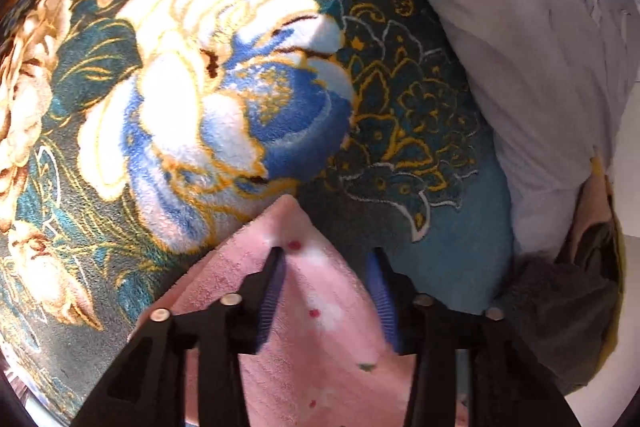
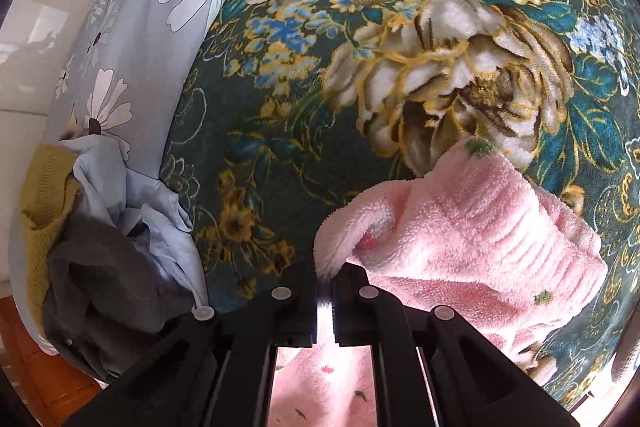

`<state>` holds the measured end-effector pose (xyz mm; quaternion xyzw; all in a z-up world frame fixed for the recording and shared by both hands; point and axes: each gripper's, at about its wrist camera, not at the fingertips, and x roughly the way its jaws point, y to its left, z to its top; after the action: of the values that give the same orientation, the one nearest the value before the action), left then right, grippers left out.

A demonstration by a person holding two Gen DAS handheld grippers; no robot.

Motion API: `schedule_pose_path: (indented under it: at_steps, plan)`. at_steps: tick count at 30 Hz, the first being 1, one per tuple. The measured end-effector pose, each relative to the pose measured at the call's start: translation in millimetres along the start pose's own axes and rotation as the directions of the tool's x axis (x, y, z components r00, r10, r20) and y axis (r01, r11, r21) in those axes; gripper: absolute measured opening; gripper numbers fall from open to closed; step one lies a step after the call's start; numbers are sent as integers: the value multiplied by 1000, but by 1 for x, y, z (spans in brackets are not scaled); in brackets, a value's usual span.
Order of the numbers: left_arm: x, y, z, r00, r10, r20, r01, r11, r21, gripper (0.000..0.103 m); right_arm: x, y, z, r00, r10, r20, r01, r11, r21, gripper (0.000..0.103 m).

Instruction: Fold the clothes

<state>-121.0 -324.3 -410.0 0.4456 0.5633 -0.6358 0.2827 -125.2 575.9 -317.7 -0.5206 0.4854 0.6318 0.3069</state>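
A fluffy pink garment point(image 2: 472, 235) with small red and green spots lies bunched on the floral blanket point(image 2: 304, 115). My right gripper point(image 2: 326, 277) is shut on a folded edge of it, and the cloth rolls up and away to the right of the black fingers point(image 2: 352, 281). In the left wrist view a pointed corner of the same pink garment point(image 1: 320, 299) runs between the blue-padded fingers point(image 1: 380, 291). My left gripper point(image 1: 326, 255) stands open around that corner, just above the blanket point(image 1: 200, 107).
A pile of other clothes sits at the blanket's edge: a grey piece point(image 2: 104, 279), a mustard knit point(image 2: 44, 187) and pale blue cloth point(image 2: 120, 187). A daisy-print pillow point(image 2: 160, 7) lies behind the pile. A white pillow point(image 1: 520, 27) lies to the right in the left wrist view.
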Motion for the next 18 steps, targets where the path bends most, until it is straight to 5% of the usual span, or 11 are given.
schedule_pose_path:
  at_steps: [4,7,8,13,18]
  plan:
    - [-46,16,-25,993,-20,117,13,998,68,66,-7,2,-8,1000,14,3,-14,999,-33,10]
    - [-67,51,-47,984,-1,176,-7,999,43,70,-27,-2,-23,997,75,28,-73,996,-47,40]
    - [-71,66,-57,982,2,187,-7,1000,24,71,-35,-3,-31,996,87,34,-85,995,-59,43]
    - [-41,130,-103,992,-24,124,42,988,-145,72,-59,-24,-69,999,52,-1,-52,995,-86,43]
    - [-17,137,-105,978,-105,178,141,970,-200,70,-78,-54,-96,1000,-2,-27,0,999,-43,43]
